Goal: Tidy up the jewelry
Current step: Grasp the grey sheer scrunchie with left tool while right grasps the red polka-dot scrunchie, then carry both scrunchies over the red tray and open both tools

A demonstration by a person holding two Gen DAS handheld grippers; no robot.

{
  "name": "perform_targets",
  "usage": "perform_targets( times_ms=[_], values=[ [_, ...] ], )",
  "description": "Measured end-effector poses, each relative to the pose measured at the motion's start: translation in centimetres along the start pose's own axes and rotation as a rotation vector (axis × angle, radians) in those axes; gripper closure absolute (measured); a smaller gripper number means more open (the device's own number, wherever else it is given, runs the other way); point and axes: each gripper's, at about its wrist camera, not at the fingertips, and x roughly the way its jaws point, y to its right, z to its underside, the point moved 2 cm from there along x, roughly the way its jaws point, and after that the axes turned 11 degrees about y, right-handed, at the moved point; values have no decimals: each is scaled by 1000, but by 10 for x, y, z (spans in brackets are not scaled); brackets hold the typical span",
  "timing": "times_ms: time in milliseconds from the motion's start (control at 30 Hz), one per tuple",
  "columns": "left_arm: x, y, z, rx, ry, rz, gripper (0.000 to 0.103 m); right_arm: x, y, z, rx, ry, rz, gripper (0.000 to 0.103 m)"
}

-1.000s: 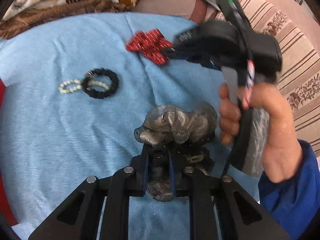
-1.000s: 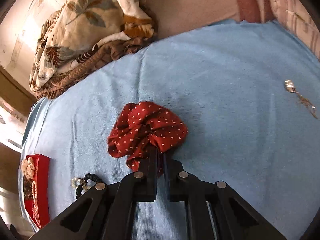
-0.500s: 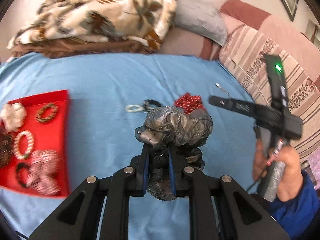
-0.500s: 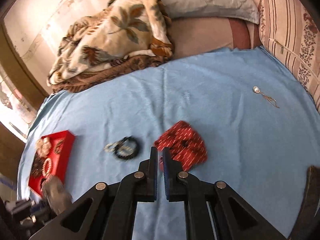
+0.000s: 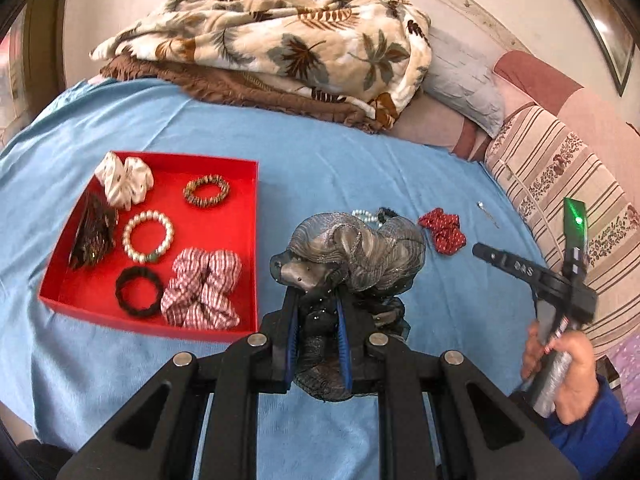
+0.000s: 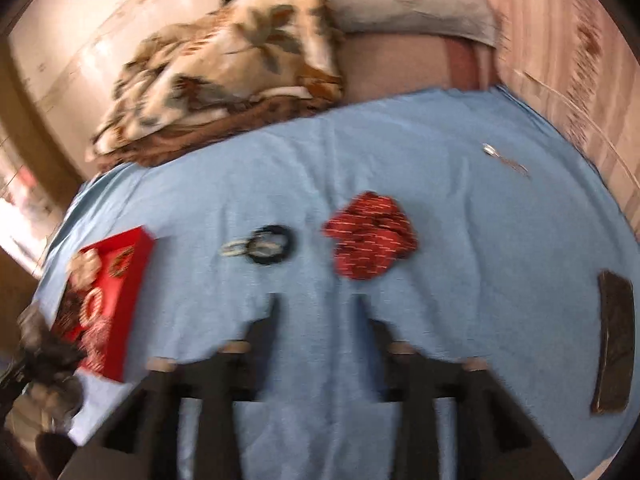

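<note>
My left gripper (image 5: 317,300) is shut on a grey metallic scrunchie (image 5: 356,256) and holds it above the blue sheet, just right of the red tray (image 5: 248,280). The tray holds scrunchies and bracelets. My right gripper (image 6: 316,304) is open and empty, raised above the sheet; it also shows in the left wrist view (image 5: 520,268). A red dotted scrunchie (image 6: 370,236) lies ahead of it. A black band with a pearl bracelet (image 6: 264,245) lies to its left. A small silver piece (image 6: 504,159) lies far right.
A leaf-print blanket (image 5: 280,48) and grey pillow (image 5: 460,80) are piled at the head of the bed. A striped cushion (image 5: 560,184) lines the right side. A dark flat object (image 6: 614,344) lies on the sheet at the right.
My right gripper let go of the red scrunchie, pulled back, rose and opened. My left gripper lifted the grey scrunchie and swung left toward the red tray.
</note>
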Motion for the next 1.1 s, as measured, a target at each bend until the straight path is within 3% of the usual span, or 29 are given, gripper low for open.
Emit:
perform_targets(
  times_ms=[333,367,400,700,900,1100],
  values=[
    [32,14,27,39,-95,28,86,83,26,-19,82,-83,34,44],
    [34,15,28,47,-98,23,86,91,26,-20,84,-102,29,65],
    [36,15,28,52,-100,19,86,97,26,-19,81,-124,27,97],
    [33,0,24,25,-80,3,86,47,1,-13,-97,-48,20,99],
    [14,-23,18,-21,-43,-20,86,9,-39,-13,-139,-17,-68,99],
    [-7,-62,14,-61,-3,-103,86,-14,-104,-8,-218,0,-167,99]
  ],
)
